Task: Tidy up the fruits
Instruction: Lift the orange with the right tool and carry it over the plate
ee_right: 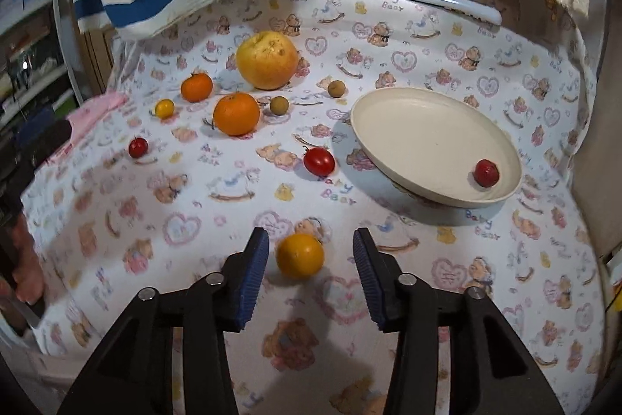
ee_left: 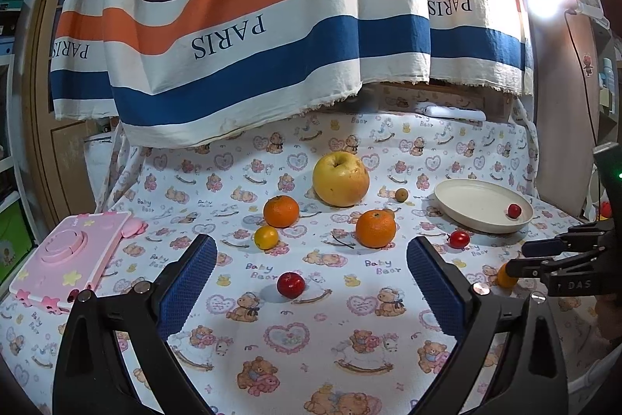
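Right now the right gripper (ee_right: 311,263) is hanging w/ its jaws spread, pinching nothing; the small orange-yellow fruit (ee_right: 300,255) is sitting on the bear-print cloth (ee_right: 116,220) just ahead, btwn the blue pads (ee_right: 254,271) but clear of both. It's round, so no long axis to line up with. The plate (ee_right: 408,127), holding one red cherry tomato (ee_right: 486,173), is lying ahead and to the right. The left gripper (ee_left: 311,282) is idling wide open, well apart from this fruit, so the right is nearer.
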`<state>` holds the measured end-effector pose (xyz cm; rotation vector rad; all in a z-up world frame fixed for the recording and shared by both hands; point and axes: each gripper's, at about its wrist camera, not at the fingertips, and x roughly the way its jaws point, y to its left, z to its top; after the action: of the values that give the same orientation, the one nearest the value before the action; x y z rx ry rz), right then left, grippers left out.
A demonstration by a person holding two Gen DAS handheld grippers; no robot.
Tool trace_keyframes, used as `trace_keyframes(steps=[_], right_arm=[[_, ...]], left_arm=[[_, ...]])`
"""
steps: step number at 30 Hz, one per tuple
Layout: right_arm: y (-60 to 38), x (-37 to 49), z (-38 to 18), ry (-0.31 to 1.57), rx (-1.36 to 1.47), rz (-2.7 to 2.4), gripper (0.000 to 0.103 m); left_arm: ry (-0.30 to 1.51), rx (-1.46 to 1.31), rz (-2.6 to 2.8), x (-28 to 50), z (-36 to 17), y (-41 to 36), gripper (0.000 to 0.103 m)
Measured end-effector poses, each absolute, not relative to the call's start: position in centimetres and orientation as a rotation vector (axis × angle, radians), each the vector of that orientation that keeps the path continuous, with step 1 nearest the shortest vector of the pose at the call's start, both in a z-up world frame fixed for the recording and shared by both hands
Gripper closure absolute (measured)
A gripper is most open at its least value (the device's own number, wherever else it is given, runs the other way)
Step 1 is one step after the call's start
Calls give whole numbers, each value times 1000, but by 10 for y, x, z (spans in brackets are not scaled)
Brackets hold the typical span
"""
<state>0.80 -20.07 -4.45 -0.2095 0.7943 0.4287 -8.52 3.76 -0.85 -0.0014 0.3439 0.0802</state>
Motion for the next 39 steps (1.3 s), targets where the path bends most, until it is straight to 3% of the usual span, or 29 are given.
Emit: trace_keyframes(steps=[7, 22, 29, 39], right_arm=[[-193, 9, -55, 793, -234, 434, 73], [-221, -7, -18, 572, -118, 412, 74], [-233, -8, -10, 527, -88, 375, 74], [-249, -13, -1, 433, -47, 292, 74]], left_arm=[[343, 4, 78, -85, -7, 36, 5], [370, -24, 43, -80, -10, 38, 5], [528, 44, 10, -62, -9, 56, 7], [739, -114, 87, -26, -11, 113, 8]])
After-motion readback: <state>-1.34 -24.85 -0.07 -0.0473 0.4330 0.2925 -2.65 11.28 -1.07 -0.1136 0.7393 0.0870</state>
